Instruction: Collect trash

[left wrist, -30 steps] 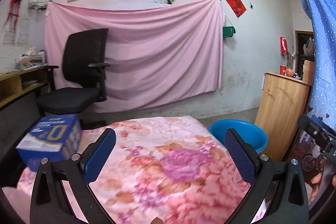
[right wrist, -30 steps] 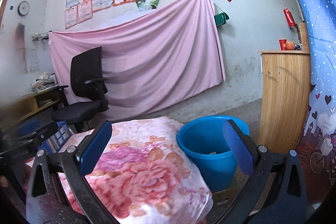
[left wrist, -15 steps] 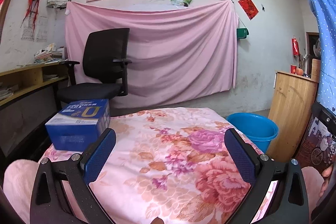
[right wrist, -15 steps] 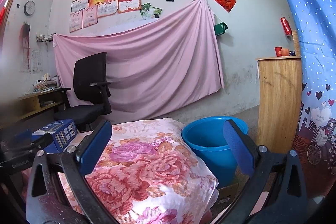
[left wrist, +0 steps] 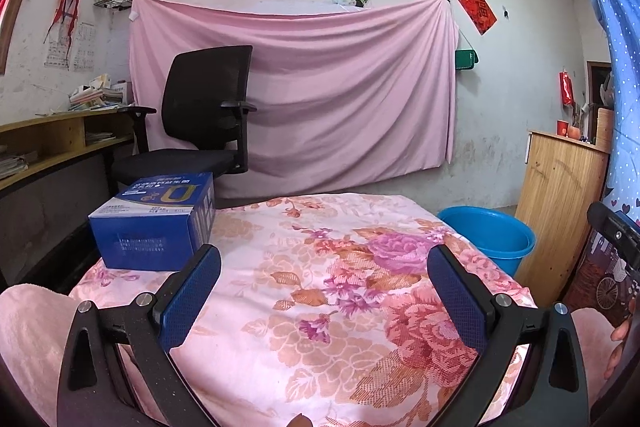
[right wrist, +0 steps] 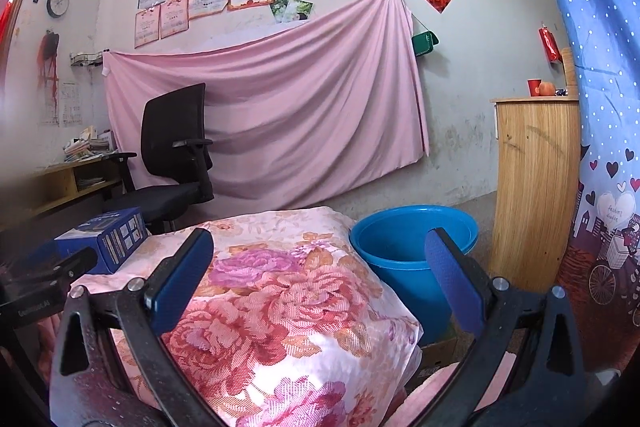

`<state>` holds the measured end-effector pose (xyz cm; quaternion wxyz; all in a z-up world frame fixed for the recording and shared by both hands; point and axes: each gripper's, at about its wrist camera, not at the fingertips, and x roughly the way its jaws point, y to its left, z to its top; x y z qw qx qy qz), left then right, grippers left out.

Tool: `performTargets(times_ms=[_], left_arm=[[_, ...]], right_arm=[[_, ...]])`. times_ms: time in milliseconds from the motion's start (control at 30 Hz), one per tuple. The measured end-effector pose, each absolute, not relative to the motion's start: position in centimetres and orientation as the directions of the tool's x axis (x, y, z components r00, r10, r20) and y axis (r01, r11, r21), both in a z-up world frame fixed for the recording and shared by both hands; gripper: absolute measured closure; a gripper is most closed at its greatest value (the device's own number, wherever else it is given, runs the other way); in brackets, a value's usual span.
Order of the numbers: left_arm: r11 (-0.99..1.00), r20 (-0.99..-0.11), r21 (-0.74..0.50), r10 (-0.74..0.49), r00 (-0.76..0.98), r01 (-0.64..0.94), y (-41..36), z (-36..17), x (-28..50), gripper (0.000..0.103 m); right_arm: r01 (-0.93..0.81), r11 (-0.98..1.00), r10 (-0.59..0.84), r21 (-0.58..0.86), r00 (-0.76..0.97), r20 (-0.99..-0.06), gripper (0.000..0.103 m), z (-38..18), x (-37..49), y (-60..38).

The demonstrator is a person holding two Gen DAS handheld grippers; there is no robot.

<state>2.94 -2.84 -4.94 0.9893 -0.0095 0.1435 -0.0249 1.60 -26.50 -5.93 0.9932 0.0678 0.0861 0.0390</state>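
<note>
Jaws of both grippers stand wide apart and hold nothing: left gripper [left wrist: 320, 291], right gripper [right wrist: 316, 277]. Over the last second both views have drawn back and levelled, so the blue box [left wrist: 154, 223] now sits whole at the far-left corner of the flower-patterned tabletop [left wrist: 320, 307], just ahead of the left gripper's left jaw. Judged the only trash left to collect, the box lies well apart from the blue bucket [right wrist: 412, 251], which stands on the floor beside the tabletop's right edge. Nothing blocks the box; a black office chair [left wrist: 204, 115] stands behind it, a wooden cabinet [right wrist: 532, 187] beyond the bucket.
</note>
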Motion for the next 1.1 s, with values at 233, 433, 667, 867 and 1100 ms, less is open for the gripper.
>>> performTargets(times_ms=[233,433,667,867,1100], left_arm=[[0.998,-0.280,-0.037,-0.057,0.958,0.049,-2.42,-4.99,3.08,0.002],[0.998,-0.276,-0.027,-0.060,0.959,0.055,-2.50,-5.03,2.88,0.002],[0.998,-0.275,-0.030,-0.056,0.960,0.050,-2.33,-4.94,2.86,0.002],[0.998,-0.275,-0.026,-0.057,0.960,0.052,-2.33,-4.98,2.87,0.002],[0.999,-0.275,-0.019,-0.052,0.960,0.049,-2.33,-4.98,2.85,0.002]], right_arm=[[-0.069,0.988,0.091,0.135,0.982,-0.166,0.000,-5.95,1.56,-26.44],[-0.067,0.990,0.088,0.128,0.982,-0.169,0.000,-5.94,1.56,-26.09],[-0.067,0.989,0.089,0.129,0.982,-0.169,0.000,-5.95,1.53,-26.06],[-0.068,0.989,0.089,0.129,0.981,-0.170,0.000,-5.95,1.54,-26.05],[-0.070,0.989,0.092,0.131,0.981,-0.170,0.000,-5.91,1.54,-25.93]])
